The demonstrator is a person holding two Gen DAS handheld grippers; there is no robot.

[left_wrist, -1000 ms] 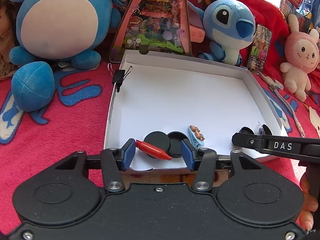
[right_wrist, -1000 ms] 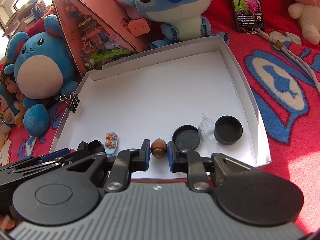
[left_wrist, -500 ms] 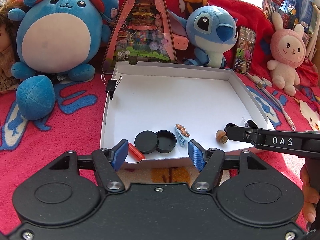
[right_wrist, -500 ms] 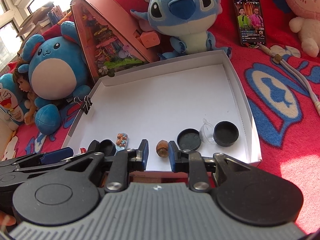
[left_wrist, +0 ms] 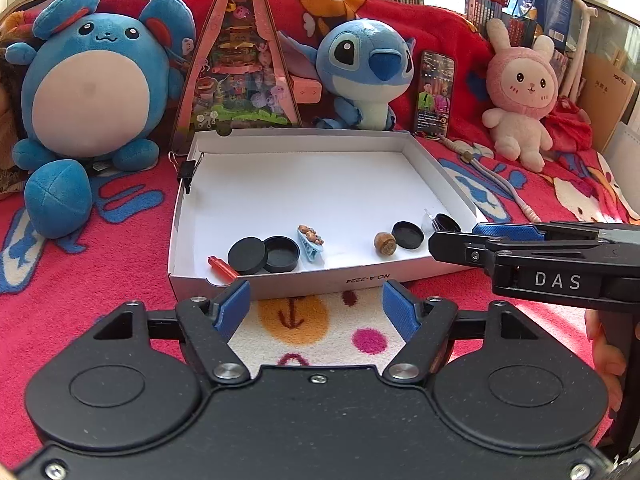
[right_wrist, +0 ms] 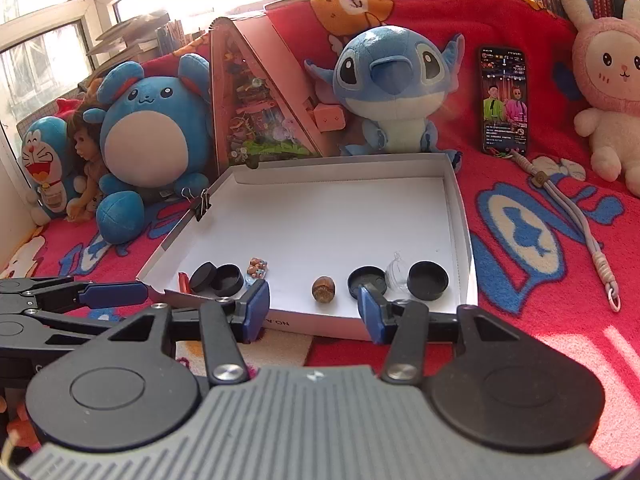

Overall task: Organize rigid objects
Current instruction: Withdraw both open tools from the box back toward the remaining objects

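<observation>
A shallow white box (left_wrist: 440, 168) (right_wrist: 456, 200) lies on the red blanket. Along its near wall lie a red pen-like piece (left_wrist: 221, 269), two black lids (left_wrist: 247, 255) (right_wrist: 203, 277), a small blue clip with brown figures (left_wrist: 310, 240) (right_wrist: 256, 270), a brown acorn-like nut (left_wrist: 385, 244) (right_wrist: 323, 289), two more black lids (left_wrist: 408, 235) (right_wrist: 427, 280) and a clear piece (right_wrist: 397, 278). My left gripper (left_wrist: 316, 307) is open and empty, just before the box. My right gripper (right_wrist: 313, 306) is open and empty, at the box's near wall before the nut.
Plush toys stand behind the box: a round blue one (left_wrist: 92, 80), a blue Stitch (left_wrist: 368, 68), a pink rabbit (left_wrist: 520, 108). A triangular toy house (left_wrist: 240, 64), a phone (left_wrist: 436, 92), a binder clip (left_wrist: 186, 170) and a cord (right_wrist: 576, 224) are nearby.
Both grippers have pulled back out of the box and opened wider. The red piece and the nut, between the fingers a second ago, now lie free in the box.
</observation>
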